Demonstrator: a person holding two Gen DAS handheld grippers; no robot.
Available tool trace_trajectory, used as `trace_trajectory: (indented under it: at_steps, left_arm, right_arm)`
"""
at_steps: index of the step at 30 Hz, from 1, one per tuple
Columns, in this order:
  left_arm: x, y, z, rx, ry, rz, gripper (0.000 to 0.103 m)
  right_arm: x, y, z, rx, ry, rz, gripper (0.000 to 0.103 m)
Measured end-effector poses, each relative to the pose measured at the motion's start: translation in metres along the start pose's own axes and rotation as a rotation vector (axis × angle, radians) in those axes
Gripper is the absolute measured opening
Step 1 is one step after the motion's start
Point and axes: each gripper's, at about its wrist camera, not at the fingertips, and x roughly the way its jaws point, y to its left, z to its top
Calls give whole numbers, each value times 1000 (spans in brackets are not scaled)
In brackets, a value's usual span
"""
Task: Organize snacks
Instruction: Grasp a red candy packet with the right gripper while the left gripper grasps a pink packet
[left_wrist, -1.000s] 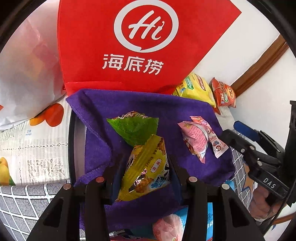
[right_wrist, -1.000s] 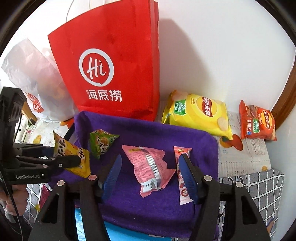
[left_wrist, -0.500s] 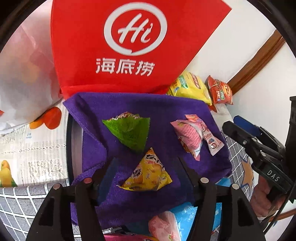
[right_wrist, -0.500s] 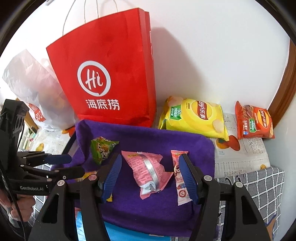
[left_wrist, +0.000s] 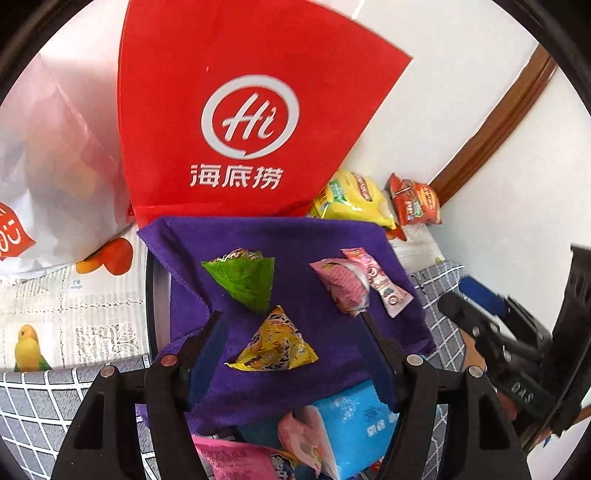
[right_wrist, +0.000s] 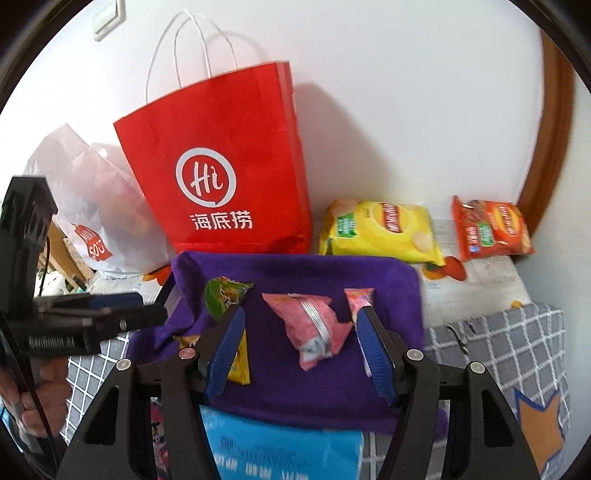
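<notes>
Four small snack packets lie on the purple cloth (left_wrist: 303, 236) in the middle of the left wrist view: a green triangular packet (left_wrist: 243, 282) left of centre, a yellow triangular packet (left_wrist: 275, 345) just below it, and a pink packet (left_wrist: 341, 286) touching a slim pink stick packet (left_wrist: 382, 286) toward the right. The left gripper (left_wrist: 291, 321) sits at the bottom of that frame; its jaws have just been opening and stand apart, with the yellow packet lying flat on the cloth between them, clear of both pads. In the right wrist view the right gripper (right_wrist: 301, 321) is at lower centre, its jaws spread and gripping nothing, the pink packet (right_wrist: 312, 323) lying on the cloth beyond and between them. A red paper bag (right_wrist: 229, 177) stands upright behind the cloth, upper centre. To its right, against the wall, rest a yellow chip bag (right_wrist: 384, 232) and an orange chip bag (right_wrist: 491, 230). A blue packet (right_wrist: 280, 448) shows at the bottom edge.
</notes>
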Motion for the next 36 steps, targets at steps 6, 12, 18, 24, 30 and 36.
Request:
trace_trajectory:
  at_steps: [6, 12, 18, 24, 30, 36]
  left_arm:
    - [-26, -14, -1, 18, -35, 1, 68]
    - [-54, -33, -13, 54, -70, -15, 68]
    - [-67, -41, -36, 89, -50, 8, 68]
    - [-82, -27, -65, 103, -40, 71, 68]
    - [-87, -2, -93, 49, -36, 84, 68]
    - [-79, 14, -122, -2, -8, 78, 68]
  right_arm:
    - [-36, -9, -26, -6, -8, -70, 64]
    - [-55, -16, -56, 32, 42, -90, 64]
    - [-56, -5, -87, -18, 100, -99, 64]
    - [-51, 0, -113, 20, 135, -51, 64]
    - [-40, 3, -137, 56, 192, -15, 64]
    - [-23, 5, -165, 53, 254, 4, 64]
